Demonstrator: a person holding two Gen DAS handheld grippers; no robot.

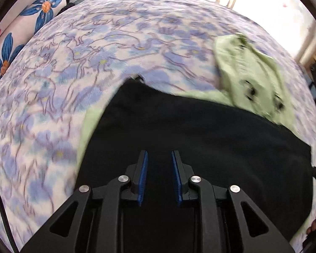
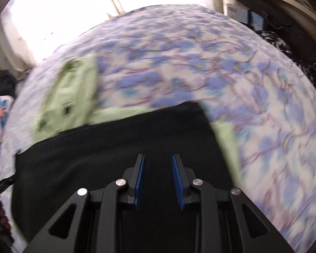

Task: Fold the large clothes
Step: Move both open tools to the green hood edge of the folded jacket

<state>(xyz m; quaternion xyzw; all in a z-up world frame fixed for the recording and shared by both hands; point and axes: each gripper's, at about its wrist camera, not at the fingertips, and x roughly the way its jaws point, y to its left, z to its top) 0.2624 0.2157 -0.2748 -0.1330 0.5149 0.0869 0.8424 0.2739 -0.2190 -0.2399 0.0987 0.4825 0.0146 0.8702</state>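
While both grippers, left (image 1: 159, 155) and right (image 2: 158, 158), hang parted and empty above black garment (image 1: 189, 130), lower centre: grab 2 corners, fold evenly over green cloth (image 1: 248, 76).

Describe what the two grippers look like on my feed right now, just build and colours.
Both match. The left gripper and right gripper are matte black, with angular linkage arms that have triangular cut-outs and four round silver pivot pins each. Each finger is a narrow upright bar with a ribbed blue pad on its inner face. A black cable runs along the left view's edge. No markings or sleeves show.
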